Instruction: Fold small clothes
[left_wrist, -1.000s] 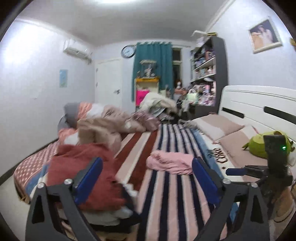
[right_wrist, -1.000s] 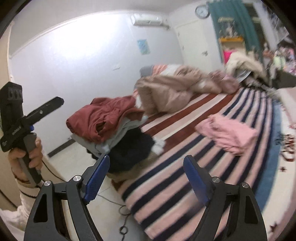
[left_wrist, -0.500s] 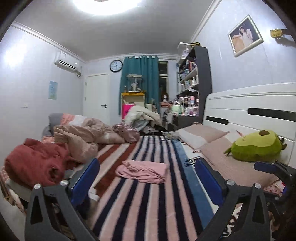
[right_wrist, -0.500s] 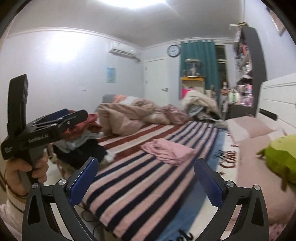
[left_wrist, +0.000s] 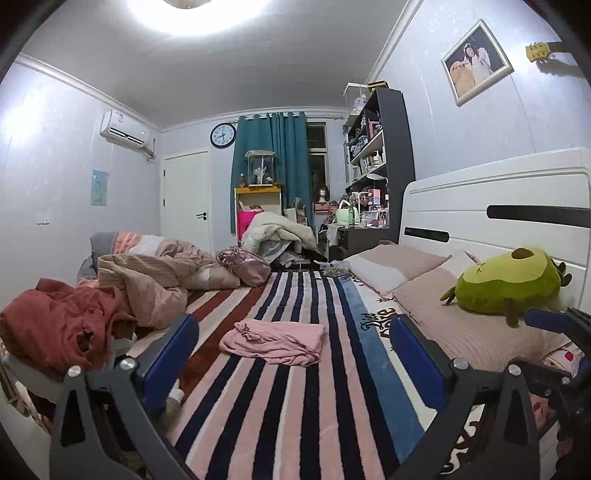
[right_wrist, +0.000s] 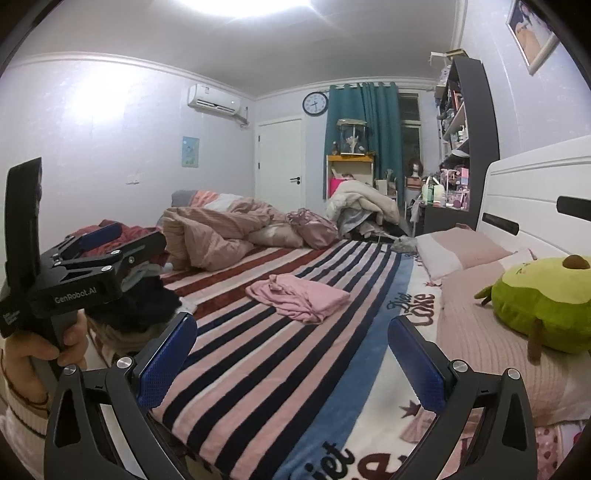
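Observation:
A small pink garment (left_wrist: 275, 340) lies loosely folded on the striped blanket (left_wrist: 295, 398) in the middle of the bed; it also shows in the right wrist view (right_wrist: 300, 297). My left gripper (left_wrist: 293, 356) is open and empty, held short of the garment at the bed's near end. My right gripper (right_wrist: 291, 356) is open and empty, also short of the garment. The left gripper shows from the side at the left of the right wrist view (right_wrist: 103, 236), held in a hand.
A heap of red and dark clothes (left_wrist: 62, 328) sits at the bed's left near corner. A crumpled pink duvet (left_wrist: 155, 273) lies behind it. Pillows (left_wrist: 395, 264) and a green avocado plush (left_wrist: 509, 282) lie by the white headboard (left_wrist: 498, 206) on the right.
Both grippers have swung to the right and tilted up, from the clothes heap toward the bed's length. The pink garment now sits centred ahead. Both jaws stay open.

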